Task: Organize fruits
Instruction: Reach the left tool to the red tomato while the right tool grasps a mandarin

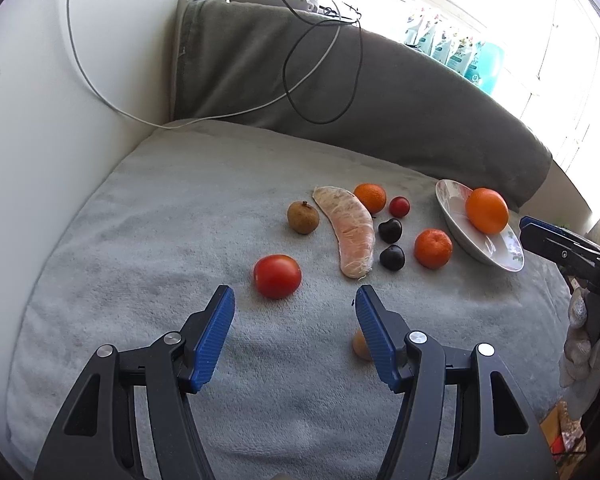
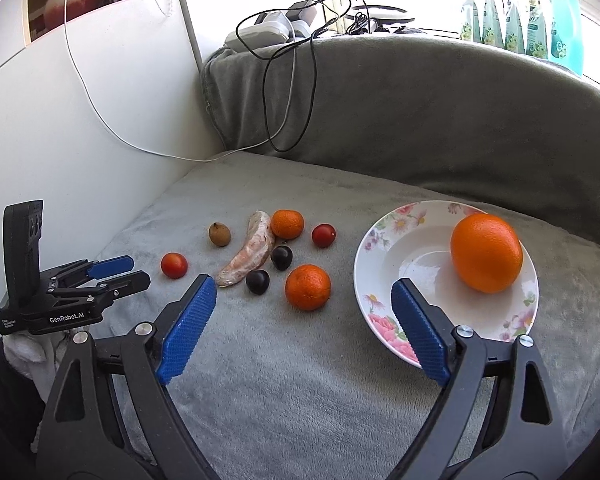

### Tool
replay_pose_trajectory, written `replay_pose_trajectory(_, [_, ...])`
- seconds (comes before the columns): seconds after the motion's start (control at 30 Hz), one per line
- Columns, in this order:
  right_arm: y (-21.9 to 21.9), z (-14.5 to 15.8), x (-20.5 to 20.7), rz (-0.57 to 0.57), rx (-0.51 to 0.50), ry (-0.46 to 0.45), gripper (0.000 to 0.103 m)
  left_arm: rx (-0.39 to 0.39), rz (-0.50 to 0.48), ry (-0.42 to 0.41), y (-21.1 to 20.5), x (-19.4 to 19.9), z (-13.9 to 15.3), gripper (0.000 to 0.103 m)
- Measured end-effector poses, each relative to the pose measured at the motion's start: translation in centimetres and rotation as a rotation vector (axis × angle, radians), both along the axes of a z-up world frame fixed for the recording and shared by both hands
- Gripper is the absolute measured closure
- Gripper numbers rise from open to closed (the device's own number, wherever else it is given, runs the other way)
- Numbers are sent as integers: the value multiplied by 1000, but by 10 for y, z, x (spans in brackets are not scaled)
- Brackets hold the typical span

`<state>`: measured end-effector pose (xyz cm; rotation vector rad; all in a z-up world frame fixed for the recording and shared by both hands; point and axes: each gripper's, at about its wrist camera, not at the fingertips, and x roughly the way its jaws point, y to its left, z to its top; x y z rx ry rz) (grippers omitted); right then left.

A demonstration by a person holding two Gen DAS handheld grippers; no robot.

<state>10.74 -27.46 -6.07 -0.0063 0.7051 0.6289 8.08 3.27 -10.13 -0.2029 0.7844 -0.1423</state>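
Note:
A large orange (image 2: 486, 258) lies in the flowered plate (image 2: 384, 240) on the right of a grey blanket. Left of the plate lie two mandarins (image 2: 308, 287) (image 2: 287, 224), two dark plums (image 2: 258, 281), a cherry tomato (image 2: 323, 235), a peeled citrus segment (image 2: 248, 256), a brown fruit (image 2: 220, 234) and a red tomato (image 1: 278, 276). My left gripper (image 1: 294, 294) hangs open just in front of the red tomato, empty. My right gripper (image 2: 303, 284) stands open and empty, short of the near mandarin and the plate's rim. A small pale-orange fruit (image 1: 358, 346) peeks from behind my left gripper's right finger.
A white panel (image 1: 40, 120) walls off the left side. A grey padded backrest (image 2: 420, 112) rises behind, with black and white cables (image 2: 292, 100) draped over it. Bottles (image 2: 540, 20) stand on the sill behind it. A gloved hand (image 1: 580, 340) holds the right gripper.

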Motion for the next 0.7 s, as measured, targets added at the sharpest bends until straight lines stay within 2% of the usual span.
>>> replay_pose_trajectory(0.07, [6,-4,0,12,-11,6,15,-4,6,3,2,2,-2,40])
replay_pose_trajectory(0.13, [11,-9,2,24,-19,21,27,-14,10,9,4,6,-4,41])
replay_pose_trajectory(0.2, [17,-15,5,35,-26,45,33,-24,14,15,6,7,-6,41])
replay_pose_trajectory(0.3, [23,-23,9,36,-40,73,35,-36,15,21,9,10,-9,41])
replay_pose_trajectory(0.43, [28,-35,18,16,-54,115,47,-38,10,26,9,15,-11,46])
replay_pose_trajectory(0.57, [32,-47,28,5,-52,156,49,-39,-4,34,7,21,-14,48])
replay_pose_trajectory(0.7, [38,-53,35,-14,-85,159,50,-28,-12,45,5,30,-18,49])
